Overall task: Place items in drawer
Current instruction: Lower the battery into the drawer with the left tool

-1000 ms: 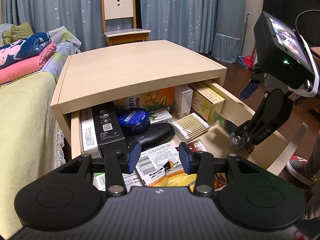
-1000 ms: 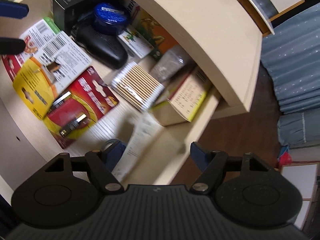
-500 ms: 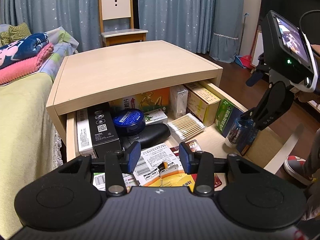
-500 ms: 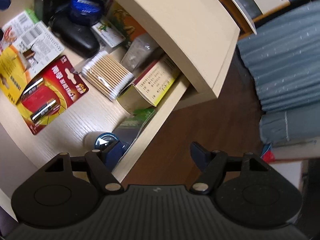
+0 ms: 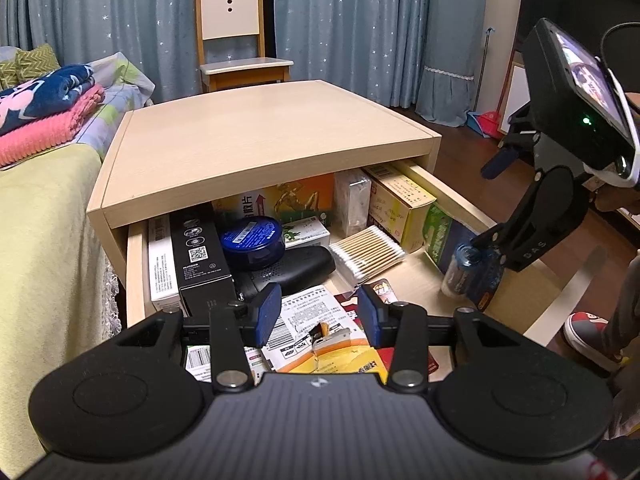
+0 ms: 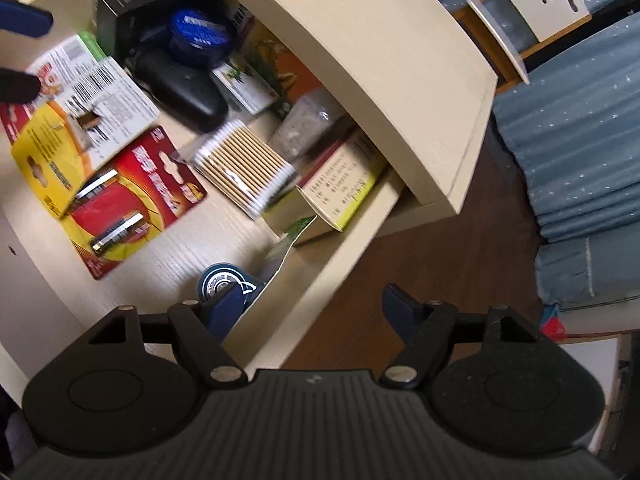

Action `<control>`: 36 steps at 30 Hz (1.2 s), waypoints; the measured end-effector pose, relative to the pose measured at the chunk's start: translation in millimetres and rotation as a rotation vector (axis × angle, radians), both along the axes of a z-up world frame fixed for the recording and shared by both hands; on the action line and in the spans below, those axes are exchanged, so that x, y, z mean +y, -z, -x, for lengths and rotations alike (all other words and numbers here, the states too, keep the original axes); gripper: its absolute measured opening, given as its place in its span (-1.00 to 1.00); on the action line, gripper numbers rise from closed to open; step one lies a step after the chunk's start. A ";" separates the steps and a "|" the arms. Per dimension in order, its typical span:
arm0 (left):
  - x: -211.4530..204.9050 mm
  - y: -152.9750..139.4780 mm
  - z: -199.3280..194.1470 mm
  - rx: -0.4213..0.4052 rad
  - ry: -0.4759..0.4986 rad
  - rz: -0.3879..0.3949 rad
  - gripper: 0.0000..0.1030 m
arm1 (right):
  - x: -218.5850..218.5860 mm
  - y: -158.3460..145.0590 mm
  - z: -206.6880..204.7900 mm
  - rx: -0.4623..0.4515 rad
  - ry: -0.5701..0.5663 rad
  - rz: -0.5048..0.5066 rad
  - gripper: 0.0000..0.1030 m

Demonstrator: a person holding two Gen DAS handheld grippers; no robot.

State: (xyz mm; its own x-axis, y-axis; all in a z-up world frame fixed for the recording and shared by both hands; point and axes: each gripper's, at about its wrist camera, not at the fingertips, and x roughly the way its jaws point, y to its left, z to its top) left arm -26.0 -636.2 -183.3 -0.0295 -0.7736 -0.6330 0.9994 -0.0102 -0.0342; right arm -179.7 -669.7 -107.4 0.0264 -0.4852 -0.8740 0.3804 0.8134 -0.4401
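Observation:
The wooden drawer (image 5: 444, 186) stands pulled out under the nightstand top (image 5: 256, 140), packed with boxes. A small bottle with a blue cap (image 5: 460, 270) (image 6: 219, 282) stands by the drawer's right wall (image 6: 332, 268), next to a green box (image 5: 442, 236) (image 6: 290, 236). My right gripper (image 6: 312, 306) (image 5: 490, 204) is open and straddles that wall, its left finger (image 6: 224, 308) beside the bottle and gripping nothing. Over the drawer's front, my left gripper (image 5: 318, 314) hangs open with only battery cards (image 5: 320, 340) beneath it.
The drawer also holds cotton swabs (image 6: 244, 168), a red battery card (image 6: 132, 196), a blue tin (image 5: 252, 238), a black case (image 5: 296, 268) and a black box (image 5: 200, 256). A bed (image 5: 40, 220) lies left, a chair (image 5: 236, 40) behind, and a shoe (image 5: 592, 332) right.
The right gripper has lifted and drawn back from deep in the drawer. The blue-capped bottle and green box now stand free by the right wall. My left gripper has barely moved.

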 end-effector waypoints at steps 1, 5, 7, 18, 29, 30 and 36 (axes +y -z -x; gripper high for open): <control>-0.1 0.1 0.1 0.002 0.004 0.000 -0.07 | 0.6 -0.1 -1.0 -0.002 -0.004 -0.008 0.41; -10.2 -0.5 5.3 -0.026 0.069 -0.008 -0.07 | 3.7 0.7 -2.9 -0.003 -0.008 -0.021 0.41; -19.7 -1.7 11.1 -0.063 0.130 -0.015 -0.07 | 3.5 0.0 -2.4 -0.014 -0.003 -0.030 0.41; -78.4 1.2 42.8 -0.219 0.458 -0.083 -0.07 | -3.6 -2.3 17.0 -0.102 0.033 -0.068 0.42; -132.6 29.0 70.2 -0.203 0.668 -0.211 -0.03 | -10.1 -5.6 40.9 -0.162 0.027 -0.076 0.43; -134.5 31.1 72.7 -0.202 0.678 -0.217 -0.03 | -10.4 -6.1 42.1 -0.165 0.023 -0.077 0.43; -146.0 43.1 86.5 -0.194 0.721 -0.248 -0.03 | -11.9 -9.0 49.5 -0.180 0.005 -0.082 0.44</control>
